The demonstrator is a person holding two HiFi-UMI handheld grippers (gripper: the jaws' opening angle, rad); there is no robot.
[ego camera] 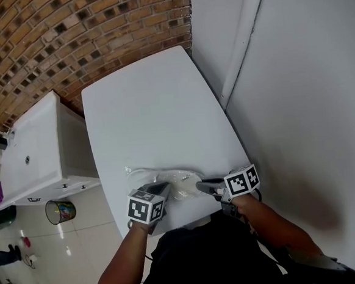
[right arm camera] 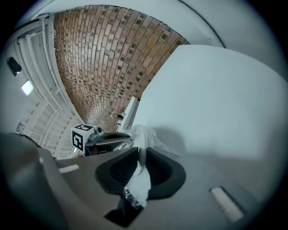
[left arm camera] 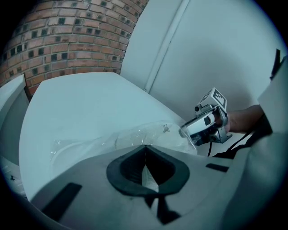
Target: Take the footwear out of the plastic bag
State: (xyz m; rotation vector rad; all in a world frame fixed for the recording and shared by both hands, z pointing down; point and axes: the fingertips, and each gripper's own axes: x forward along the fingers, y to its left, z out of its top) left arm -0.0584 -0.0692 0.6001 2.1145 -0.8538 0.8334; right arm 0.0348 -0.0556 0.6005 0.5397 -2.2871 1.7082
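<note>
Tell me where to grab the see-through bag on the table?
Pinch the plastic bag by its loose film along the near edge, coming in low from the person's side. It lies flat and crinkly on the table, so only raised film fits between jaws. The left gripper and right gripper are both shut on it there.

A clear, crinkled plastic bag (ego camera: 162, 180) lies on the white counter (ego camera: 150, 110), low in the head view and just above the counter's near edge. A pale, whitish shape shows through the film. This is the footwear (ego camera: 182, 191), inside the bag, its form hard to make out. The bag's left end is pinched in the fingers of the left gripper (ego camera: 161, 187), and a bunched twist of film at its right end is clamped in the fingers of the right gripper (ego camera: 200, 185).
</note>
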